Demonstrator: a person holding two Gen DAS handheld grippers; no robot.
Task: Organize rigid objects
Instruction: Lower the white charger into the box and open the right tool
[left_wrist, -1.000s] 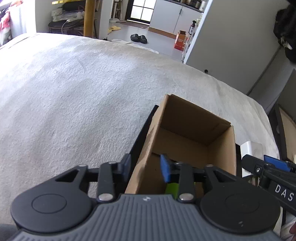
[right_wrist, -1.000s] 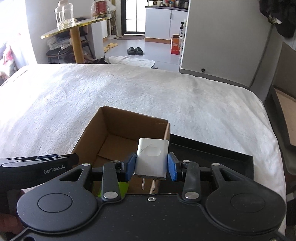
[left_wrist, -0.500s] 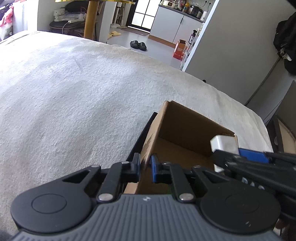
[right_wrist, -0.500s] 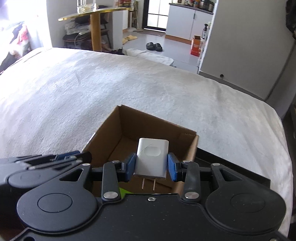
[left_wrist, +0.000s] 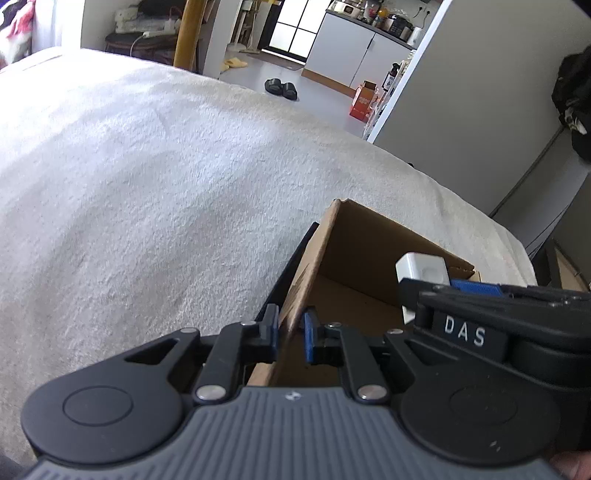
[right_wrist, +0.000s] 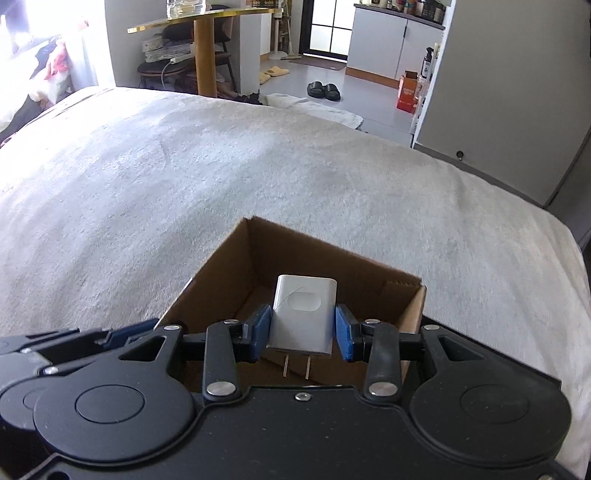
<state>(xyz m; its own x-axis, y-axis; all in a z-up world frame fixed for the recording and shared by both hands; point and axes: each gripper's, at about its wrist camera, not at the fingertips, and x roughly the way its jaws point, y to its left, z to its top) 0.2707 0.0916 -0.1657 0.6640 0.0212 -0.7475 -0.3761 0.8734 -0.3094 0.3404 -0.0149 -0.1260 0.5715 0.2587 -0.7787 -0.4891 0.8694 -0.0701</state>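
left gripper (left_wrist: 290, 332) pinching the cardboard box (left_wrist: 364, 254) wall at its 9 o'clock side, right gripper (right_wrist: 302, 334) clamped on a white charger (right_wrist: 303, 317), hanging over the open box, fuzzy white blanket (right_wrist: 184, 177) underneath

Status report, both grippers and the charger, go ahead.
Left gripper shut on cardboard box wall. Right gripper shut on white charger, over box opening. Nothing in the way.
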